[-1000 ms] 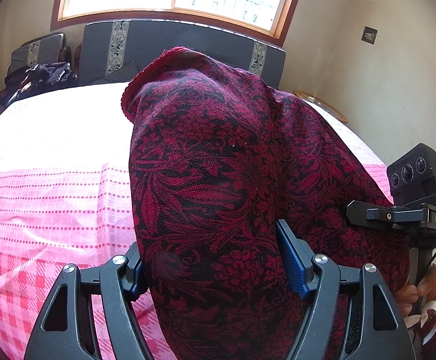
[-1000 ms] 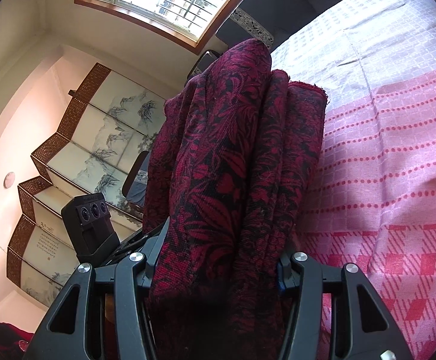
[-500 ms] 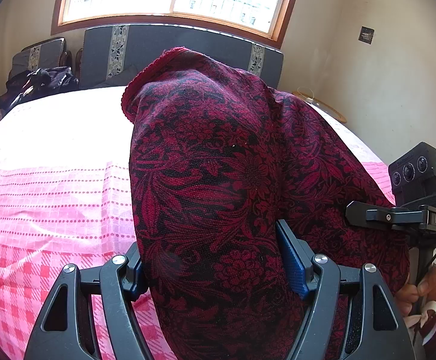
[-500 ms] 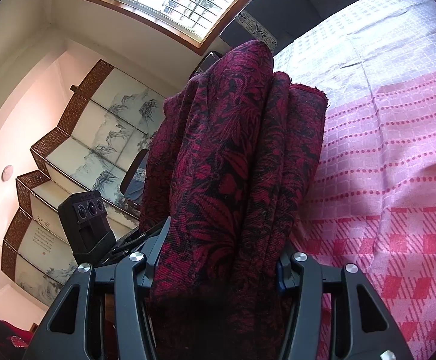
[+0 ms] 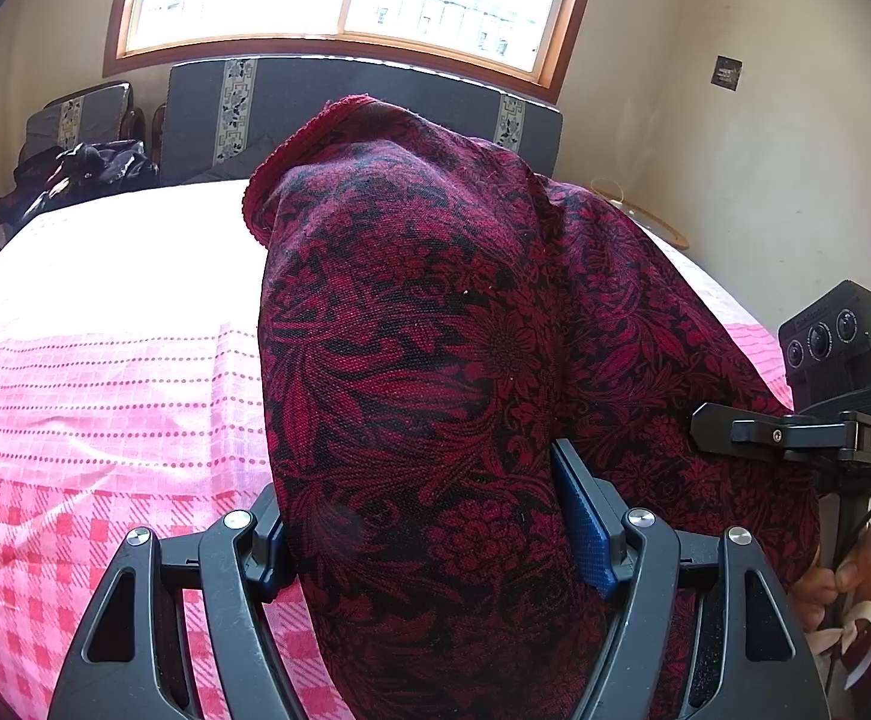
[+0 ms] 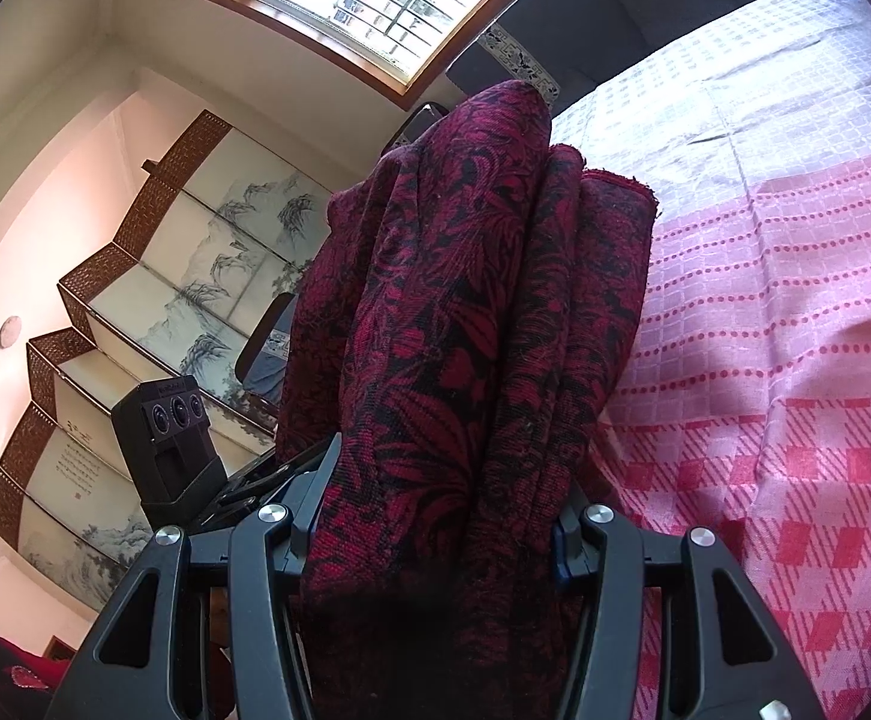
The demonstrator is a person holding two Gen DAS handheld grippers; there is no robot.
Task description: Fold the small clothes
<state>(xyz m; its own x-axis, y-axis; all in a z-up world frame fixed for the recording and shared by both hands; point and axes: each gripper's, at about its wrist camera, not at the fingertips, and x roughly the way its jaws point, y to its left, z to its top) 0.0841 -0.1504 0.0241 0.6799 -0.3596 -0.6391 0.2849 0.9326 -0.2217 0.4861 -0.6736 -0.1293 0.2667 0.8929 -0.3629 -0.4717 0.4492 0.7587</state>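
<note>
Red-black floral garment (image 5: 435, 360) bunched thick, lifted off pink bed (image 5: 105, 408); L tongs (image 5: 429, 528) & R tongs (image 6: 435, 516) both clenched on it, prob to carry the fold toward 12 o'clock.

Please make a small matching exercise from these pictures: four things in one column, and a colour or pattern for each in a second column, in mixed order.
Things:
1. garment
2. bedcover
3. folding screen
4. headboard

Descriptions:
A. pink and white checks and dots
B. dark grey with pale patterned strips
C. dark red and black leaf pattern
D. pale landscape paintings in brown borders

Pairs: 1-C, 2-A, 3-D, 4-B
</note>
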